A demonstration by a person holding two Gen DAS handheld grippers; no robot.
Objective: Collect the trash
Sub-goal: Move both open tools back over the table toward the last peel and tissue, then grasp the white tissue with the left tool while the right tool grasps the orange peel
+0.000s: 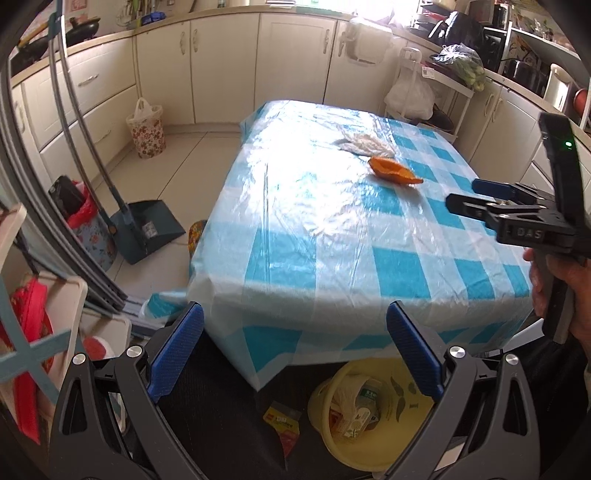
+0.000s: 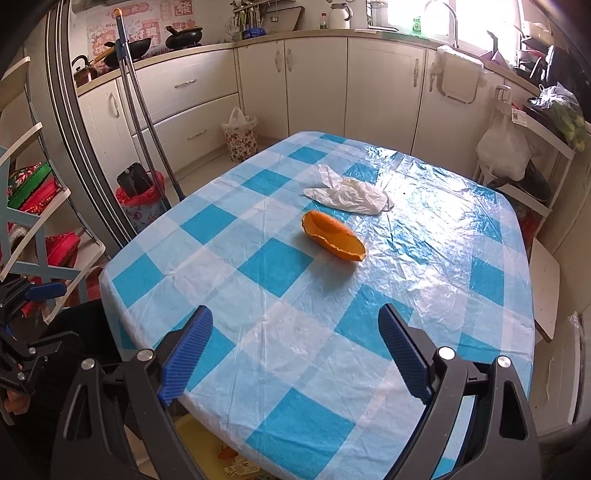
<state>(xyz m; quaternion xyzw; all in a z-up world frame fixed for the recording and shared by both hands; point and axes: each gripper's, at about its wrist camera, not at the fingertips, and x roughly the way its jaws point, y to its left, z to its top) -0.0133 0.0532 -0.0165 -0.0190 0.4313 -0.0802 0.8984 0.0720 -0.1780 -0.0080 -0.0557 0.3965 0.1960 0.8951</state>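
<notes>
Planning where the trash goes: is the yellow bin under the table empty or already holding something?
Holding something: the yellow bin shows crumpled wrappers and packets inside, seen in the left wrist view.

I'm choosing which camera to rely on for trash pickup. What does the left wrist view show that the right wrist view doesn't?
Only the left wrist view: the yellow bin under the table's near edge and the dustpan.

Only the right wrist view: the stovetop woks and kettle.

Both: the orange peel, crumpled white wrapper, checkered tablecloth and floral basket.
</notes>
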